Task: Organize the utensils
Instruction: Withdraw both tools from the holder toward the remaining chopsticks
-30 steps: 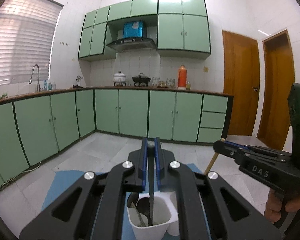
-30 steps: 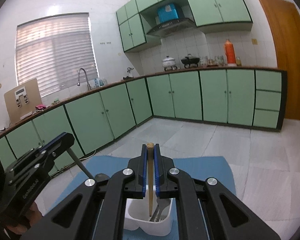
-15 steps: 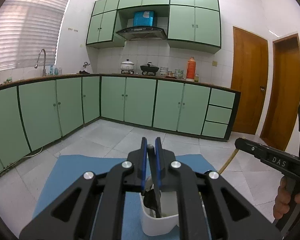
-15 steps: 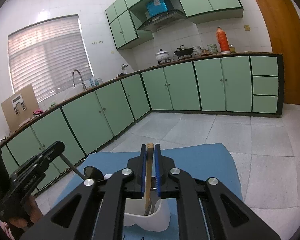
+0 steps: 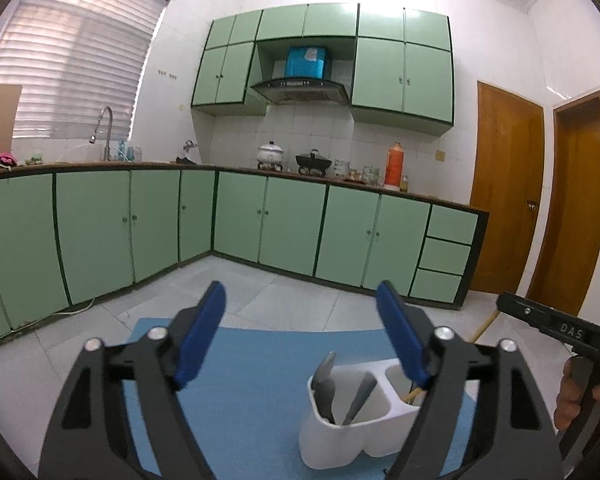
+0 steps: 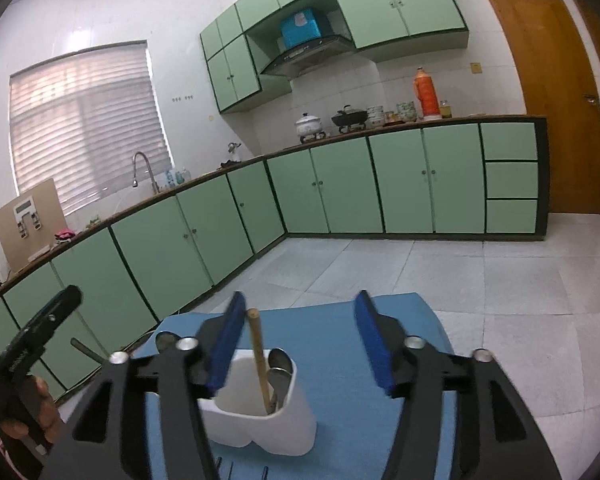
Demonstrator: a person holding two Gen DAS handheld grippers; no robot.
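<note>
**A:** A white utensil holder (image 5: pixel 356 432) stands on a blue mat (image 5: pixel 252 380) in a kitchen lined with green cabinets (image 5: pixel 292 228). Where does it sit for each camera?

**B:** In the left wrist view, at about 5 o'clock, low and right of centre, partly behind the right finger of the left claw (image 5: pixel 300 344). In the right wrist view the same holder (image 6: pixel 260 420) lies near 6 o'clock, just behind the left finger of the right claw (image 6: pixel 300 344).

**A:** And the claws?

**B:** Both are opening and wide apart, blue pads (image 5: pixel 200 340) clear of everything. Neither grips anything.

**A:** What is in the holder?

**B:** Dark spoons (image 5: pixel 326 388) lean in the left-hand compartment as the left wrist camera sees it. A wooden-handled utensil (image 6: pixel 260 360) stands tilted in the compartment nearest the right wrist camera, beside metal spoons (image 6: pixel 280 368). It rises between that claw's fingers, nearer the left one, touching neither.

**A:** Anyone visible?

**B:** Only a hand (image 5: pixel 580 392) on the other claw's handle at 4 o'clock in the left view, and another hand (image 6: pixel 36 412) at 8 o'clock in the right.
</note>
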